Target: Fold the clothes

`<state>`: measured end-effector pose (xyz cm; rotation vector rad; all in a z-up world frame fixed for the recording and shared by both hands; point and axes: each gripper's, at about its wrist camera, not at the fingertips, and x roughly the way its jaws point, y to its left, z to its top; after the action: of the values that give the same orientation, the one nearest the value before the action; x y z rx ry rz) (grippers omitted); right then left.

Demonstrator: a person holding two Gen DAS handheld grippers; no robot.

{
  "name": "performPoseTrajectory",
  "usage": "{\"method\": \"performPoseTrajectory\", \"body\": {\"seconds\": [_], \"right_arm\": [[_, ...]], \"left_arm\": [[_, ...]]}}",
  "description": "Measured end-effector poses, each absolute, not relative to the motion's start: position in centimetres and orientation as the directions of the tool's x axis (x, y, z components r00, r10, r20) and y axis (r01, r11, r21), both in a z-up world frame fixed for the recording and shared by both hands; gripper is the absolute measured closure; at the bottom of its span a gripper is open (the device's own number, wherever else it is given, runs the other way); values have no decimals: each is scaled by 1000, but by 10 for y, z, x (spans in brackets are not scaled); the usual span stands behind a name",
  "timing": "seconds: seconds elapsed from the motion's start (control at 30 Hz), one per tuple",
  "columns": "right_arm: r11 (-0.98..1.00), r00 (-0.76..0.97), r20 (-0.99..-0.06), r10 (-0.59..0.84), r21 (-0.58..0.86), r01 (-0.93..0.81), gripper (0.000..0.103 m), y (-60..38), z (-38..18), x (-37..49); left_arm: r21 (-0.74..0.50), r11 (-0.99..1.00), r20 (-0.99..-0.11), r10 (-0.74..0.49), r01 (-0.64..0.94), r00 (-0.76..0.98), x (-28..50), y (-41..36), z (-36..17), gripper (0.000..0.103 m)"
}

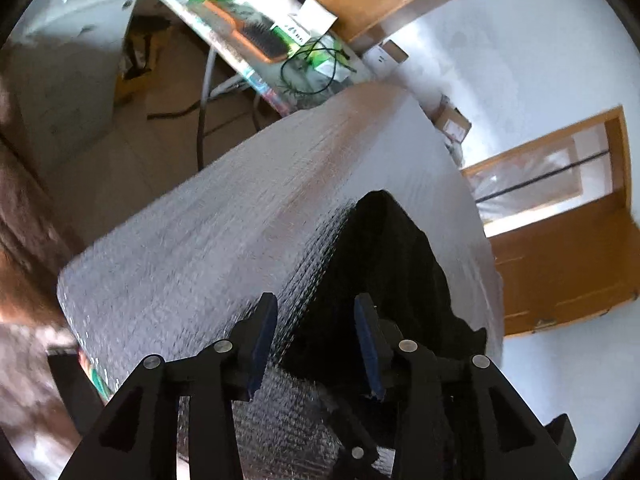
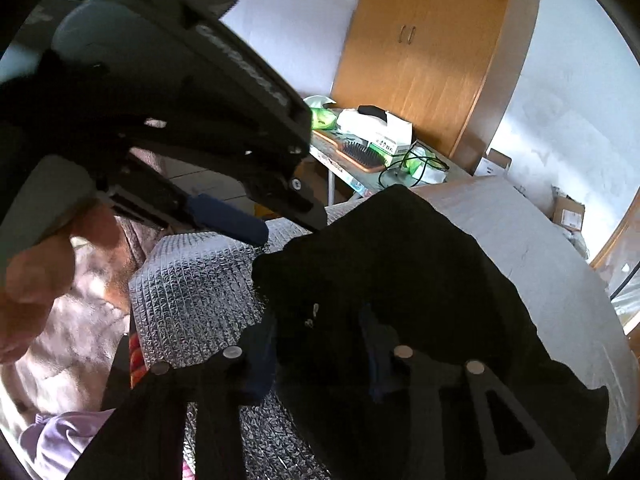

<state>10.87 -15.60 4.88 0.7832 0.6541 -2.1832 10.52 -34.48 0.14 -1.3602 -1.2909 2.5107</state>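
Hovering over the black garment (image 2: 400, 264) bunched on the silver-padded table (image 1: 192, 232), the left gripper (image 1: 316, 344) stands apart and empty while the right gripper (image 2: 320, 356) straddles cloth, grip unclear; next, I'd judge, pinch an edge and fold.

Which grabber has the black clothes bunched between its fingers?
The right gripper: the black garment fills the gap between its fingers. The left gripper stands open at the garment's edge, silver mat showing between.
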Motion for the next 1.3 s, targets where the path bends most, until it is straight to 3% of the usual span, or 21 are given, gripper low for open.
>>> {"method": "performPoseTrajectory", "body": {"seconds": [0.1,0.23,0.6,0.67,0.8,0.9,1.03,1.3], "right_arm": [[-626,-557,-688,-465,-190,757,75,-151,51,107],[-634,-557,-671,-490,-164,756,80,-144,55,106],[-651,-591,-596,-544,-145,745,84,-130,67,113],[-654,-591,-586,-555,-132,745,85,-127,69,114],[-657,-585,-584,-563,-113,745,85,-122,67,116],[-663,-592,-575,-565,-111,741,85,-119,67,119],[-669,-590,-573,-569,-95,737,86,-118,69,118],[-693,-586,-541,-603,-8,721,86,-106,84,112]], "left_arm": [[-697,-640,-670,420,325,-612,95,-344,1,44],[-750,-577,-638,498,325,-588,86,-347,-7,44],[-751,-589,-645,561,297,-518,67,-334,-8,45],[-762,-574,-634,572,298,-520,63,-335,-9,47],[-755,-585,-642,565,298,-517,54,-332,-10,64],[-754,-582,-643,559,305,-522,53,-333,-12,68],[-745,-595,-649,541,301,-535,54,-333,-7,81],[-693,-691,-649,474,206,-596,64,-318,31,82]]}}
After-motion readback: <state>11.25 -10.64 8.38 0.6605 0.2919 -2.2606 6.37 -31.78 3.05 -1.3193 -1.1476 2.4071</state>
